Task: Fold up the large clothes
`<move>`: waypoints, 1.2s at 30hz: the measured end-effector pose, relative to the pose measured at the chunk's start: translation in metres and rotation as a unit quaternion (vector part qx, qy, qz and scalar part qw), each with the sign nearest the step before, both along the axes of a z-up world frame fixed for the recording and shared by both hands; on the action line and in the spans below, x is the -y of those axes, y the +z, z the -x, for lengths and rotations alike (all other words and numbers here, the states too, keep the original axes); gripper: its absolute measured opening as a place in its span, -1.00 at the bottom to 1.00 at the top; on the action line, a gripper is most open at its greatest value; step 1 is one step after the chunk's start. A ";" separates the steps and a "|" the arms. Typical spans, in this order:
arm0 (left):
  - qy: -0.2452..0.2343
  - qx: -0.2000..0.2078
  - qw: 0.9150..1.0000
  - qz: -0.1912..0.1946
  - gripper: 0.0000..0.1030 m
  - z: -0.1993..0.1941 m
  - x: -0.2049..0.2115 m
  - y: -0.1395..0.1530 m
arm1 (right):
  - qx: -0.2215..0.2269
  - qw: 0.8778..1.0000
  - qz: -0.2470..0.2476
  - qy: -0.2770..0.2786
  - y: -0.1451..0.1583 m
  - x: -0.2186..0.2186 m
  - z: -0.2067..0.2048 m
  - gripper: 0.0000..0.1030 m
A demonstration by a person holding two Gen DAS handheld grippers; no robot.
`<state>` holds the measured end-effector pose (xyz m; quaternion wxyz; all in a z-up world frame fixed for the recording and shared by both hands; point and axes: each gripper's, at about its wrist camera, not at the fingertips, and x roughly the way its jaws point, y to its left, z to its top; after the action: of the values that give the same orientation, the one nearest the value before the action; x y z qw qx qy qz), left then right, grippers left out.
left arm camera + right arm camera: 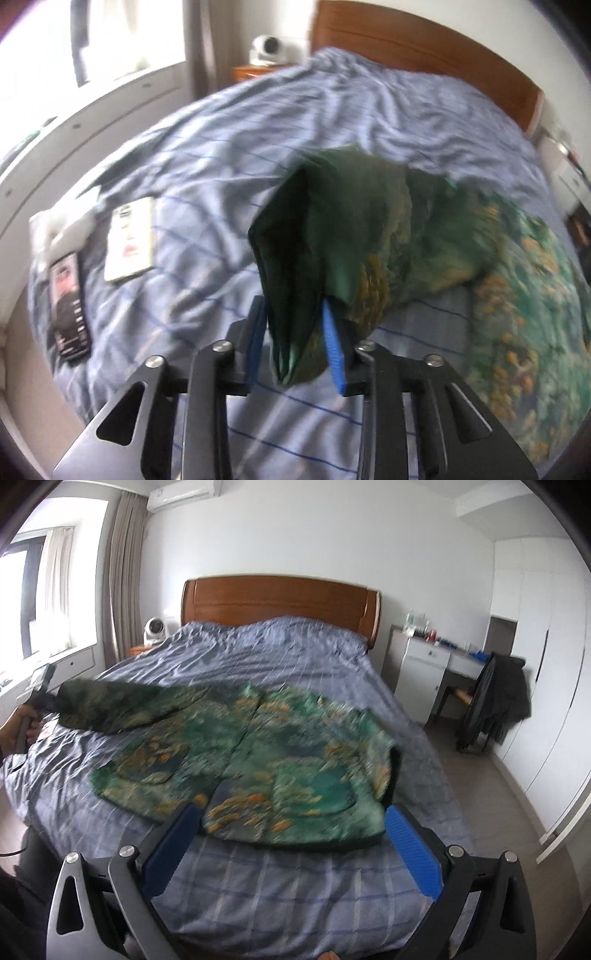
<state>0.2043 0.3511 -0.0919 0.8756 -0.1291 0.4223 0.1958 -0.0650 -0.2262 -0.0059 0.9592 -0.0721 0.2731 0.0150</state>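
A large green jacket with orange patterning lies spread front-up on the blue bed cover. My left gripper is shut on the end of the jacket's dark green sleeve and holds it lifted above the bed; in the right wrist view it shows at the far left with the sleeve stretched out from it. My right gripper is open and empty, above the bed just before the jacket's hem.
Two booklets, a white one and a dark one, lie on the bed to my left. A wooden headboard stands at the far end. A desk and a chair draped with dark clothes stand to the right.
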 end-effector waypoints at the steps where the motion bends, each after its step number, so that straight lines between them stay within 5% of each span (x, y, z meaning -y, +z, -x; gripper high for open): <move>1: 0.005 0.003 1.000 0.003 -0.22 0.005 -0.003 -0.001 | 0.010 1.000 0.006 -0.004 0.002 0.009 -0.004 0.99; 6: -0.004 0.015 1.000 0.005 0.05 0.035 0.008 -0.002 | 0.008 0.999 0.006 -0.033 -0.009 0.066 -0.051 0.99; 13: -0.062 0.049 0.996 0.041 0.20 0.085 0.065 0.011 | -0.076 0.996 -0.018 -0.045 -0.083 0.135 -0.179 0.99; 17: -0.080 0.053 0.994 0.058 0.26 0.103 0.086 0.011 | -0.130 0.984 -0.098 -0.071 -0.120 0.176 -0.243 0.98; 19: -0.085 0.051 0.993 0.071 0.26 0.109 0.093 0.012 | -0.171 0.973 -0.139 -0.066 -0.129 0.187 -0.259 0.13; 20: -0.086 0.052 0.992 0.075 0.26 0.111 0.096 0.013 | -0.185 0.970 -0.143 -0.060 -0.127 0.191 -0.262 -0.86; 29: -0.116 0.048 0.989 0.078 0.26 0.110 0.127 0.007 | -0.101 0.980 -0.085 -0.151 -0.036 0.280 -0.246 -0.84; 33: -0.123 0.043 0.988 0.088 0.26 0.108 0.136 0.003 | -0.124 0.967 -0.060 -0.212 -0.048 0.324 -0.262 -0.69; 36: -0.126 0.035 0.988 0.078 0.31 0.110 0.138 0.004 | -0.137 0.947 -0.040 -0.287 -0.067 0.361 -0.270 -0.47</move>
<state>0.0941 0.2135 -0.0882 0.8948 -0.1499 0.4181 0.0454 0.2047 -0.5871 -0.0728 0.8783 0.0505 0.4102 -0.2404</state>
